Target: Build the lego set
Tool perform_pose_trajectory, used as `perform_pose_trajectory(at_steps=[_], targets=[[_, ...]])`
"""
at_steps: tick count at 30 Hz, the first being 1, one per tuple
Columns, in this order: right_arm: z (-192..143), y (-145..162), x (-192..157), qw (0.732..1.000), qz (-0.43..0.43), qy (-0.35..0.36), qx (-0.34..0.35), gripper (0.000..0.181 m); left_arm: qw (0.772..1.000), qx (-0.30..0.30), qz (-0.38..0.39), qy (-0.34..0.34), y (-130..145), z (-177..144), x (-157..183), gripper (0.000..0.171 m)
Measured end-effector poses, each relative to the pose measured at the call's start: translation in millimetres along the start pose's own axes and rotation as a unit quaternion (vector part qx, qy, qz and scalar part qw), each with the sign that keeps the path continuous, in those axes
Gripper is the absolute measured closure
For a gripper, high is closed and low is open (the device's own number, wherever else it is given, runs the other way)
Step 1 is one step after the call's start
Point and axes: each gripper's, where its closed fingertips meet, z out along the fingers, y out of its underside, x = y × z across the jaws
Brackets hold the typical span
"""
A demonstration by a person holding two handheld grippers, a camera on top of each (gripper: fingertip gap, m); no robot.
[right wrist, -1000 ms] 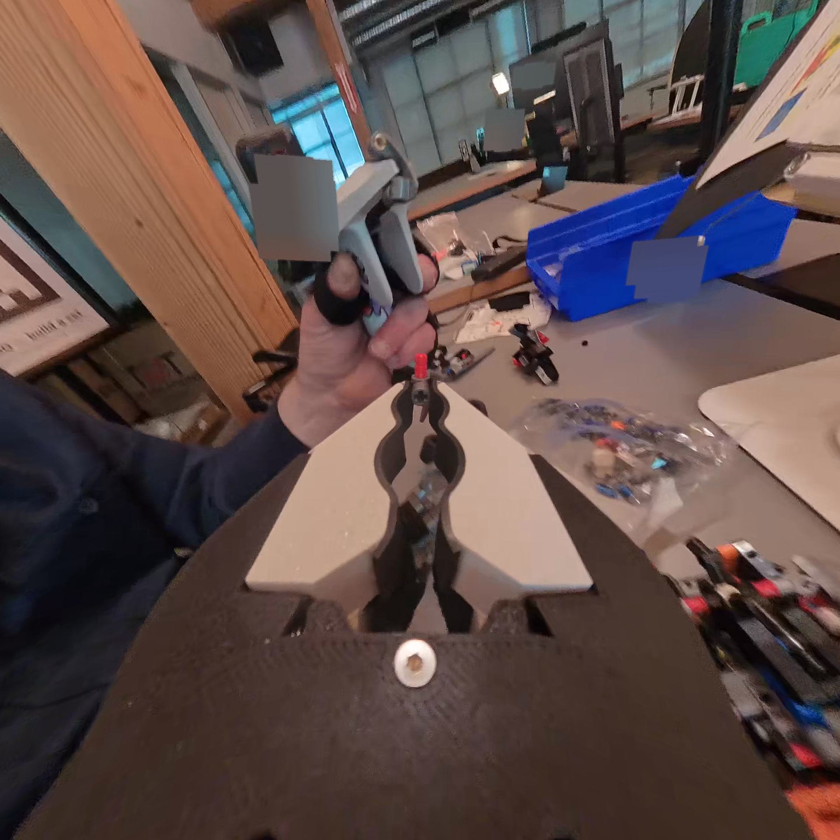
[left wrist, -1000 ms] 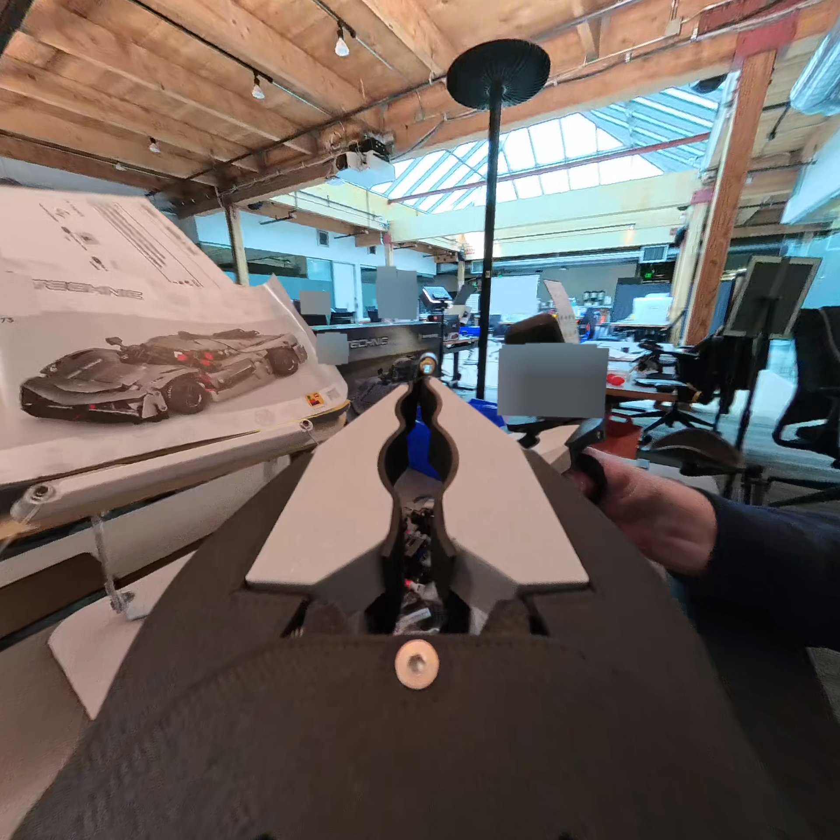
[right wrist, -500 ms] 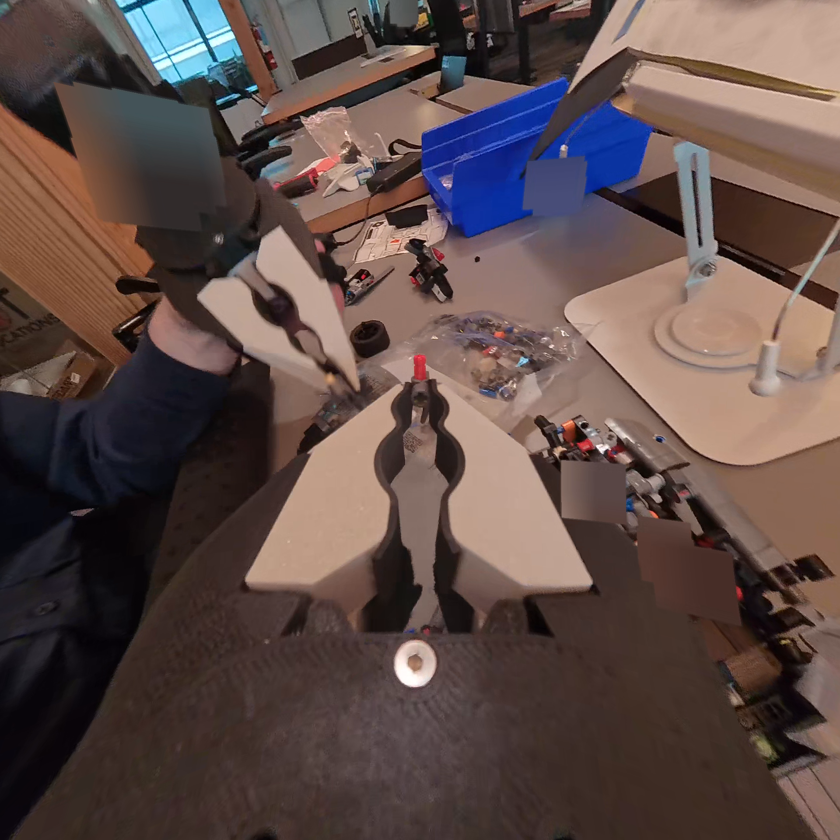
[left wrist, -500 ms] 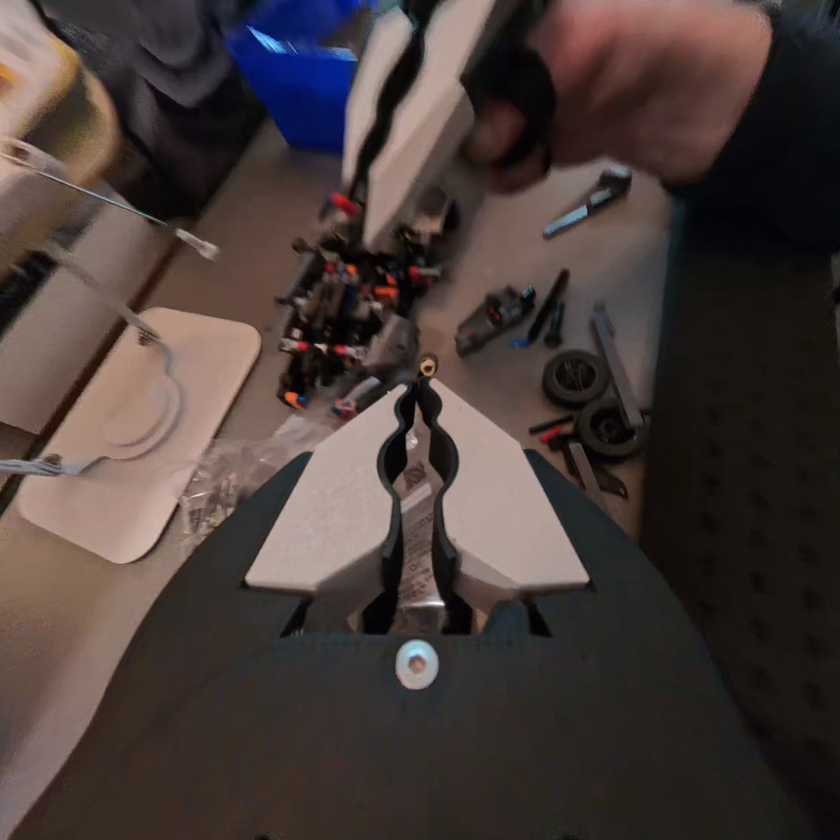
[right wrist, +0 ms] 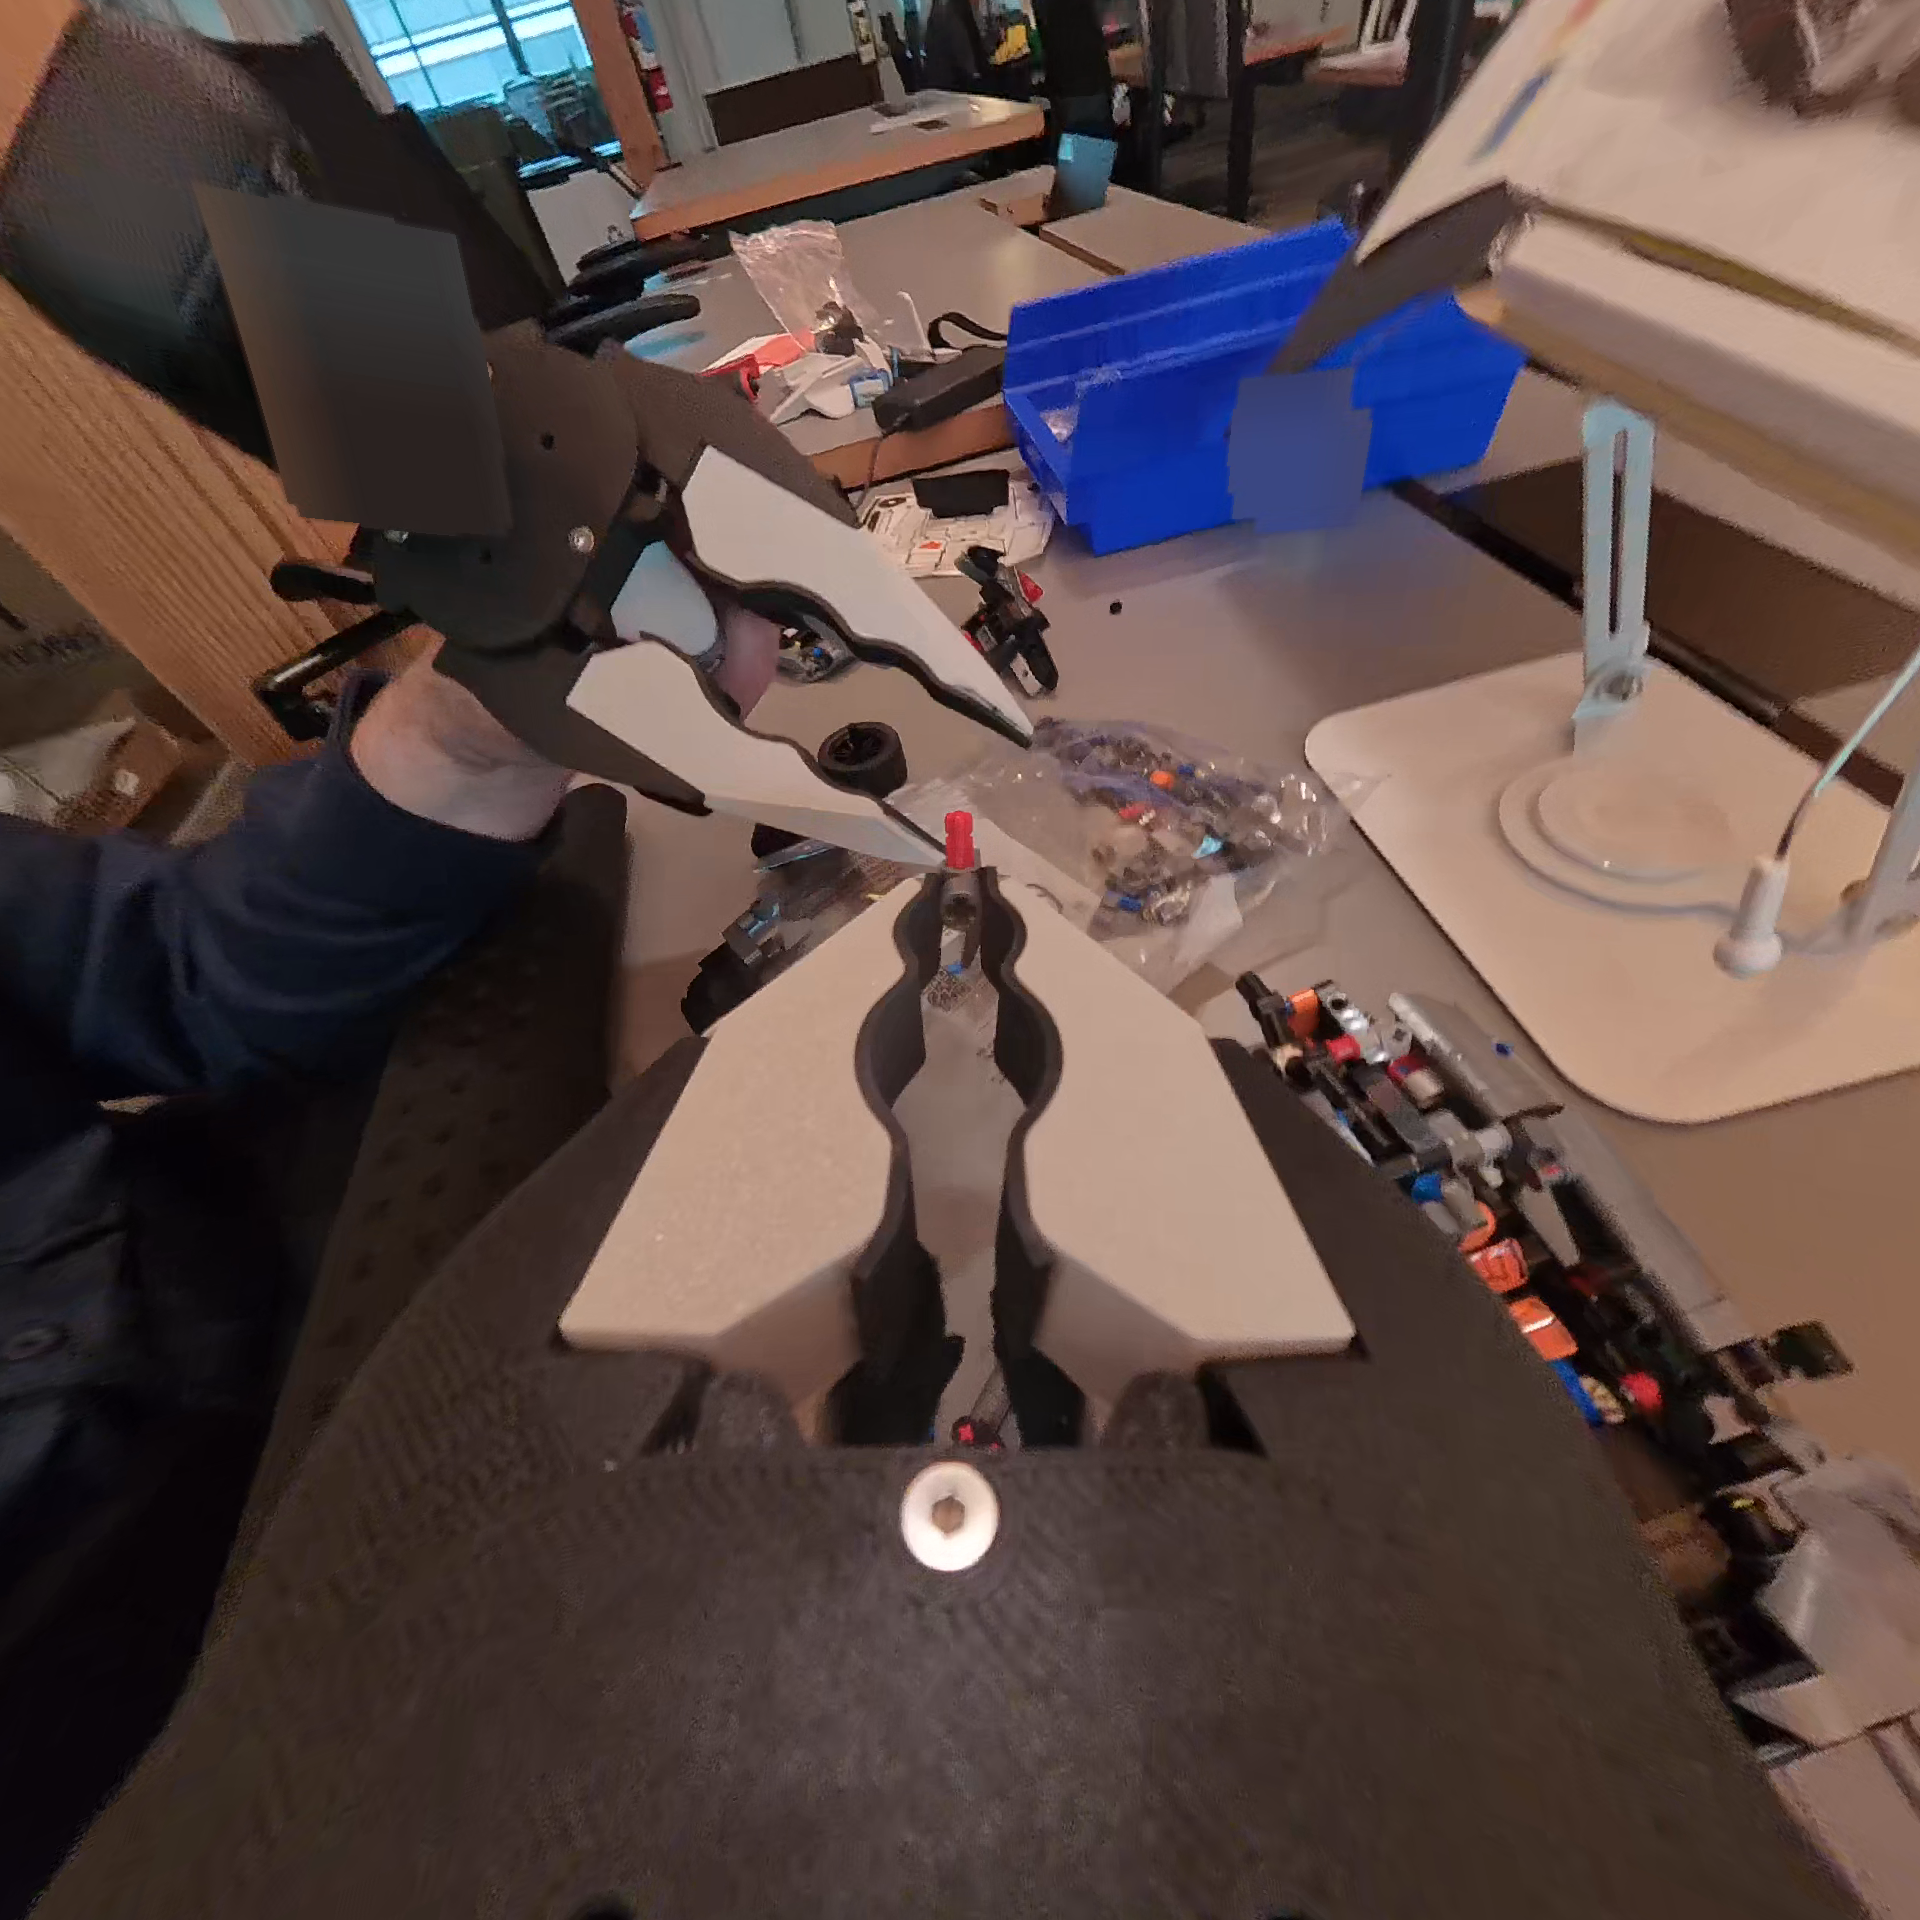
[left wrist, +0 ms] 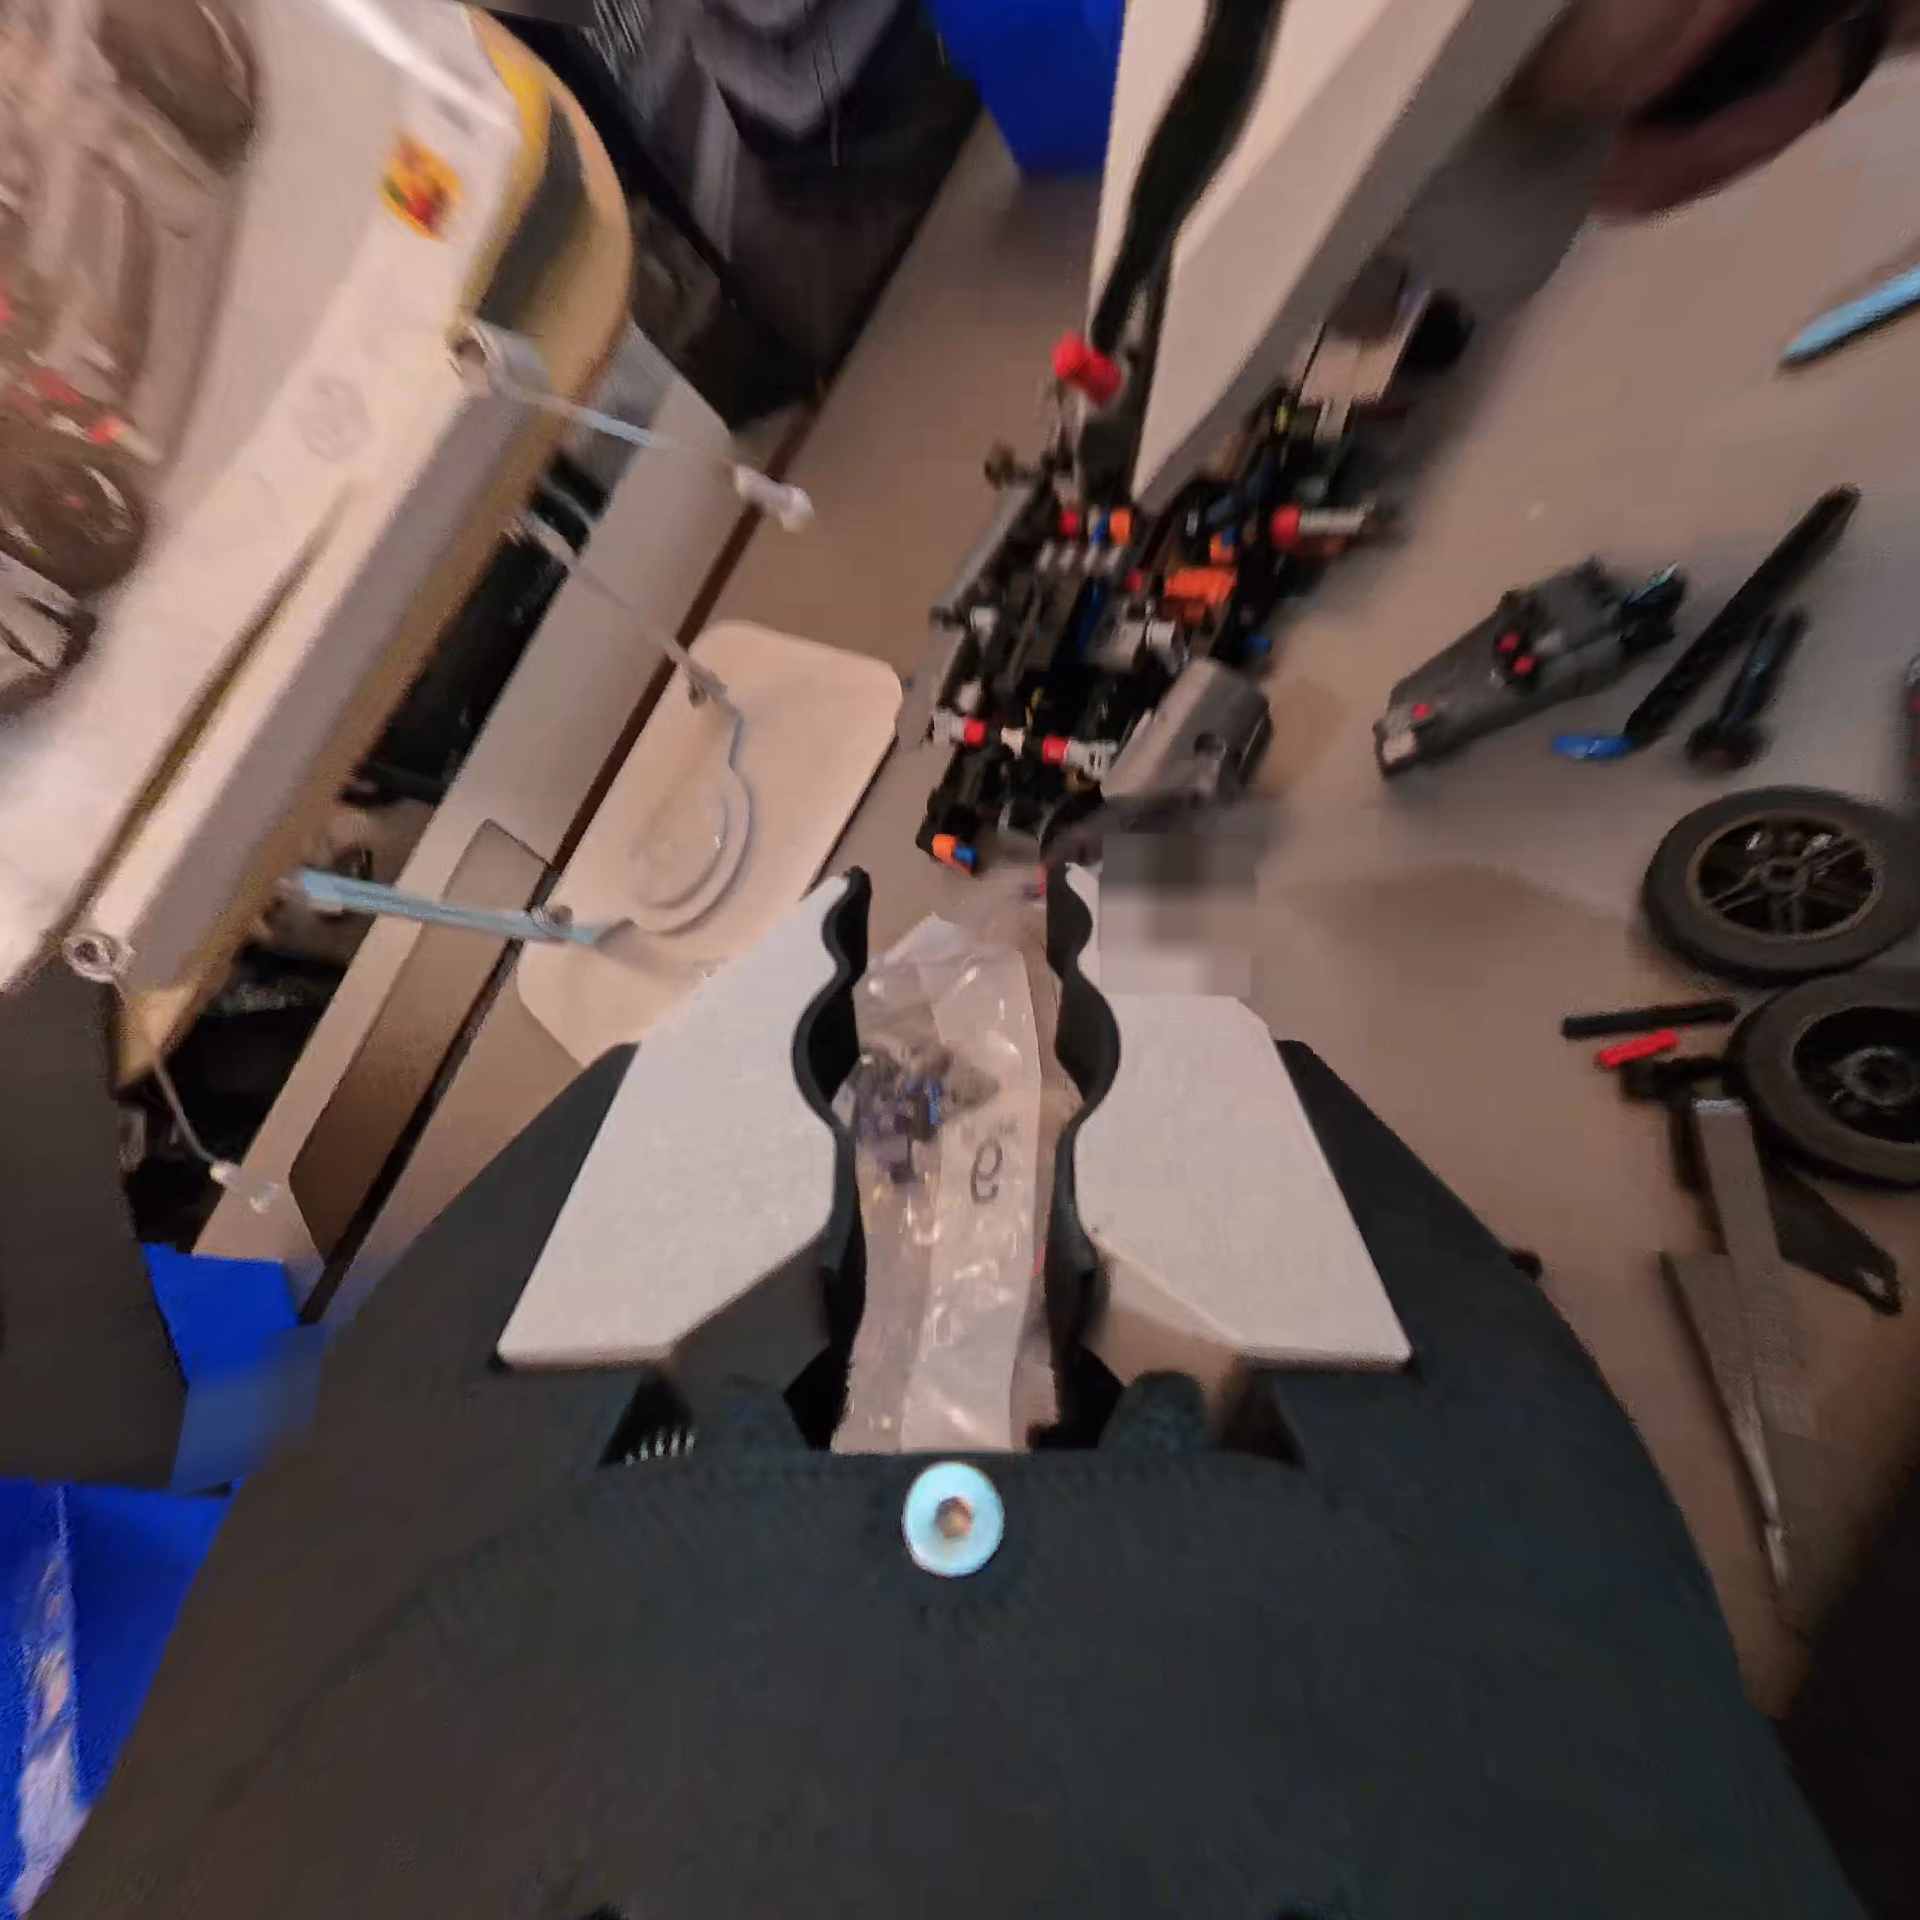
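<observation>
Half-built black lego chassis point(left wrist: 1101, 665) flat on table; red pin point(right wrist: 958, 837) upright

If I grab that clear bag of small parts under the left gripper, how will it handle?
The clear bag looks thin and crinkled, so likely floppy and slippery. Its loose pieces would probably shift and sag. It seems light.

instruction booklet point(left wrist: 208, 436) smeared by motion blur; lego chassis point(right wrist: 1538, 1226) partly hidden behind right gripper point(right wrist: 958, 883), cut off at frame edge.
</observation>
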Motion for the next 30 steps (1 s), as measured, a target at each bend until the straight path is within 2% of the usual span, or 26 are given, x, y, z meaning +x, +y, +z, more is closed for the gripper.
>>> perform_pose_trajectory(at_steps=[2, 5, 7, 12, 15, 21, 30], targets=[[1, -3, -8, 1.000, -0.029, -0.004, 0.003, 0.176, 0.997, 0.072, -0.013, 0.018, -21, -9, 3, 0.141], [6, -5, -17, 0.997, -0.074, -0.006, -0.001, 0.176, 0.981, 0.172, -0.047, 0.072, -49, -26, 14, 0.147], [9, -1, -16, 0.993, -0.112, 0.022, -0.021, 0.176, 0.973, 0.200, -0.065, 0.091, -57, -33, 14, 0.148], [18, 1, -25, 0.971, -0.222, 0.072, -0.053, 0.177, 0.964, 0.219, -0.079, 0.130, -62, -35, 24, 0.160], [19, 0, -25, 0.963, -0.249, 0.090, -0.059, 0.176, 0.962, 0.219, -0.077, 0.147, -62, -34, 30, 0.169], [20, -3, -27, 0.963, -0.248, 0.092, -0.049, 0.177, 0.956, 0.226, -0.095, 0.161, -63, -37, 29, 0.170], [15, -19, -43, 0.982, -0.186, 0.031, 0.019, 0.177, 0.942, 0.271, -0.117, 0.158, -78, -56, 23, 0.171]])
